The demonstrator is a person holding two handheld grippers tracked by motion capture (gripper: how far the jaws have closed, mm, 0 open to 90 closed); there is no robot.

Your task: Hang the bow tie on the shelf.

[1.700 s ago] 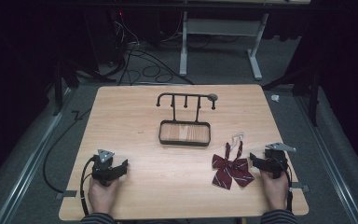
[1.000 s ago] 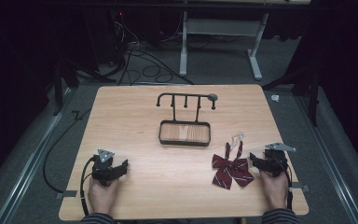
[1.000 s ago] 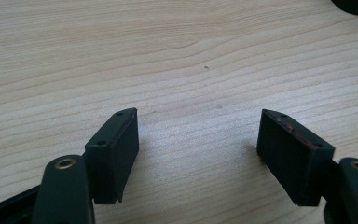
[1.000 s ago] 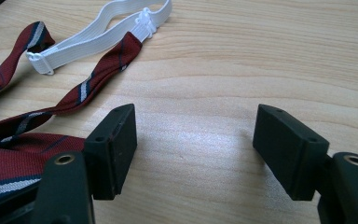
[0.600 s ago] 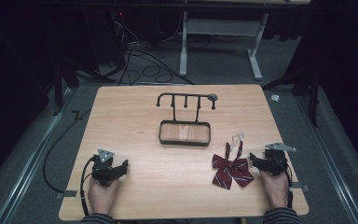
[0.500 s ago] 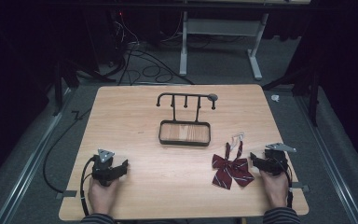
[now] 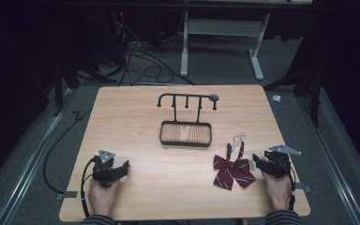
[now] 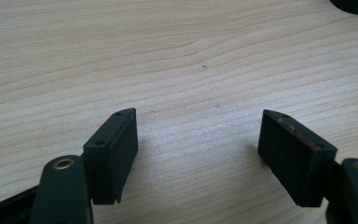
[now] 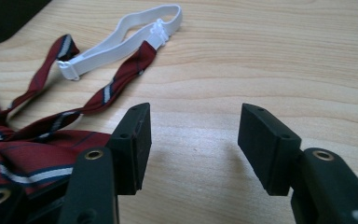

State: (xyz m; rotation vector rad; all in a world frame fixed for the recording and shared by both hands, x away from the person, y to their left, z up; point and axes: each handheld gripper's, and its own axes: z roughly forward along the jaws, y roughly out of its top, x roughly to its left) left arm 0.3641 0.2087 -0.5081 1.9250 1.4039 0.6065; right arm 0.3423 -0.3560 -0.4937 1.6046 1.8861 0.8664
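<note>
My right claw (image 9: 193, 140), jaws just narrowing yet spread over bare wood, sits just beside the striped bow tie (image 7: 233, 169) near the counter's (image 7: 136, 112) front right corner; my left claw (image 8: 198, 149) is spread.

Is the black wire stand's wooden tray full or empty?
Empty. The black wire stand's wooden tray shows bare wood inside, and its hooks carry nothing in the high view.

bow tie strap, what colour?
White, on the dark red striped bow tie; the strap shows best in the right gripper view.
</note>
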